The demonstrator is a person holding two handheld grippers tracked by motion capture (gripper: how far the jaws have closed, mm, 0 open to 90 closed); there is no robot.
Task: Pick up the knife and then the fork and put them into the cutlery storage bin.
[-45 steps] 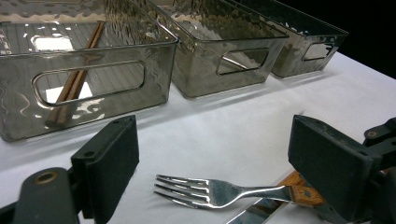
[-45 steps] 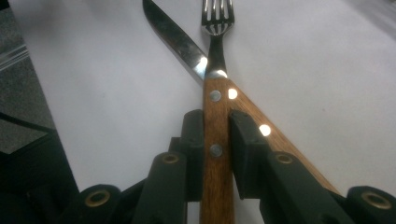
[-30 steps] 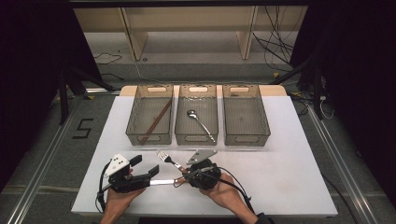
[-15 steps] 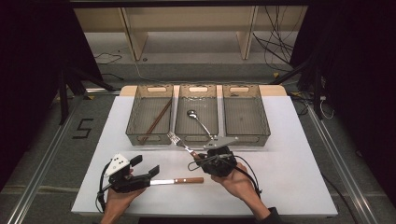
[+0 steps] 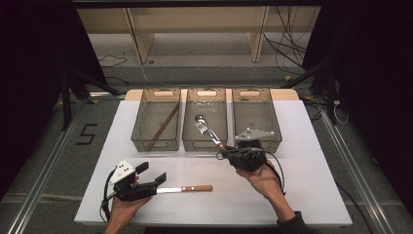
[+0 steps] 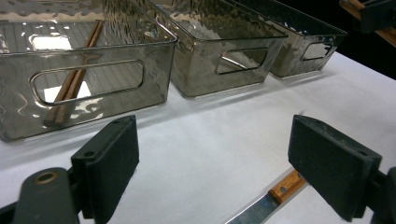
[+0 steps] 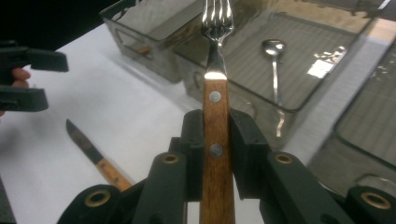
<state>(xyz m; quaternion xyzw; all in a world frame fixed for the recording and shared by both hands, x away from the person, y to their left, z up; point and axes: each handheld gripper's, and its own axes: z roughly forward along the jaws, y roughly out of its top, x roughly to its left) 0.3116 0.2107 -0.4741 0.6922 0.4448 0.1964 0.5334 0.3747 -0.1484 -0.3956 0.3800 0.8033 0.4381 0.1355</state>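
Note:
My right gripper (image 5: pixel 226 152) (image 7: pixel 215 149) is shut on the wooden handle of a fork (image 5: pixel 208 133) (image 7: pixel 215 100). The fork is held in the air, its tines reaching over the front edge of the middle bin (image 5: pixel 206 145), where a spoon (image 5: pixel 199 118) (image 7: pixel 274 58) lies. My left gripper (image 5: pixel 151 174) (image 6: pixel 215 163) rests open near the table's front left, nothing between its pads. Just ahead of it a wooden-handled knife (image 5: pixel 187 188) (image 6: pixel 273 198) lies flat on the white table.
Three smoky clear bins stand in a row at the back. The left bin (image 5: pixel 156 145) (image 6: pixel 93 51) holds chopsticks (image 5: pixel 163 126) (image 6: pixel 70 88). The right bin (image 5: pixel 250 91) sits behind my right gripper's grey plate. The table's front edge is close to both hands.
My right gripper has carried the fork up and away from the person, from beside the knife to the middle bin's front. The left gripper and the knife have stayed put.

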